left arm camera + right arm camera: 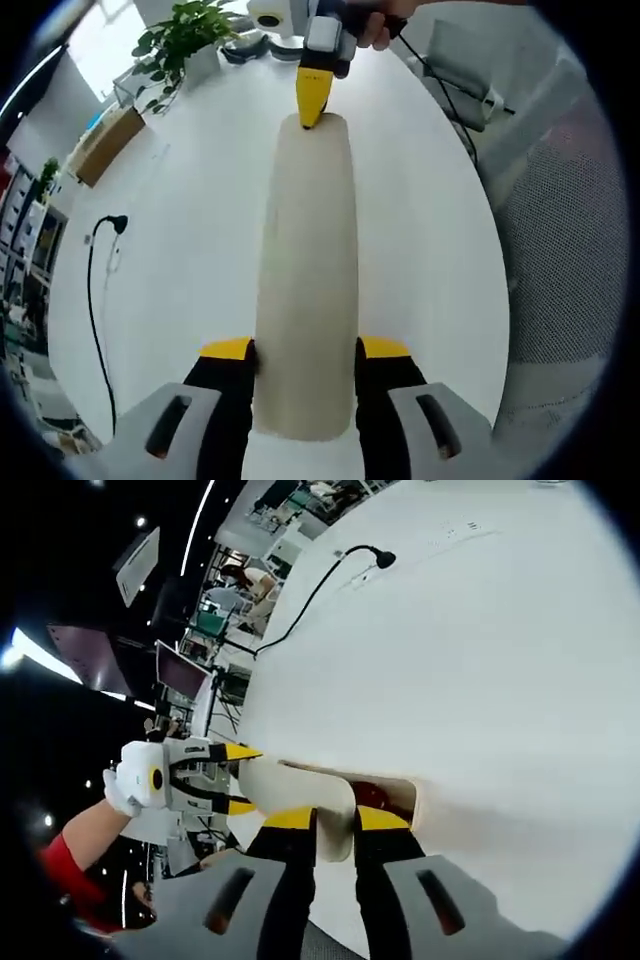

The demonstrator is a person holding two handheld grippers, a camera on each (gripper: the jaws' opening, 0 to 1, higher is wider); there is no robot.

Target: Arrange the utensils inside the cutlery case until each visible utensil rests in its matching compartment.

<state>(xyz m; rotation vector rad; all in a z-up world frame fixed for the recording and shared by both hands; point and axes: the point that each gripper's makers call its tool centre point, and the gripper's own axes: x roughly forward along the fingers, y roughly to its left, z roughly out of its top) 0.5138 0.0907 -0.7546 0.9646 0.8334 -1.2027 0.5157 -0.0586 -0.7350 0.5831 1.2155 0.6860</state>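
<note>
A: Nearest my left camera is the left gripper (305,348), its yellow-tipped jaws pinching the near end of the cutlery case (307,280), one jaw against each long side. The beige case runs straight ahead from the jaws, lid side up, so I cannot see inside it from here.

B: And the far end?

A: The right gripper (314,113) meets it there, yellow tip down on the end of the case, with a hand (372,22) on its body above.

B: What does your right camera give you?

A: The right gripper (335,818) has its jaws pressed onto the thin edge of the case (300,790). Just right of the jaws the case shows an opening with something dark red (372,795) in it; I cannot tell what. To the left, the left gripper (232,778) clamps the other end, held by a white-gloved hand (120,792) with a red sleeve.

B: The surroundings?

A: A white table (200,250) lies under everything. A black cable (95,300) lies left of the left gripper, a potted plant (180,40) and a cardboard box (105,145) sit far ahead on the left, and a mesh chair (560,250) stands to the right.
</note>
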